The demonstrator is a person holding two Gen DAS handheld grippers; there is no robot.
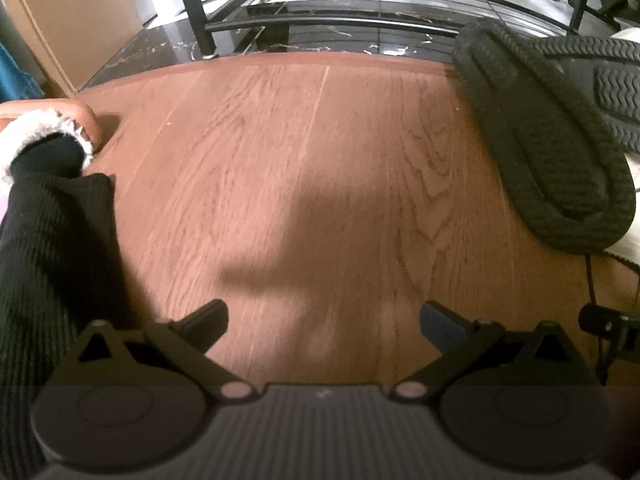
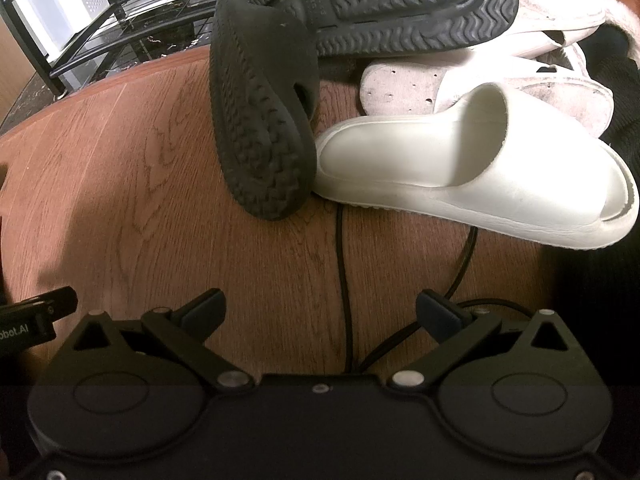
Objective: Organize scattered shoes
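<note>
A pile of slippers lies on the wooden floor. One black slipper (image 2: 260, 128) rests on its side, sole facing me, and a second black slipper (image 2: 400, 4) lies sole-up behind it. A white slide (image 2: 480, 172) sits upright to the right, with dirtier white slippers (image 2: 408, 88) behind it. My right gripper (image 2: 320, 316) is open, a short way in front of the pile, holding nothing. In the left wrist view the black slippers (image 1: 540, 140) are at the upper right. My left gripper (image 1: 324, 324) is open over bare floor.
A black wire shoe rack (image 1: 320, 4) stands beyond the floor's edge on dark tiles; it also shows as the rack (image 2: 80, 20) at upper left. Black cables (image 2: 344, 280) run across the floor near the right gripper. A dark-sleeved leg in a fur-lined slipper (image 1: 48, 132) is at left.
</note>
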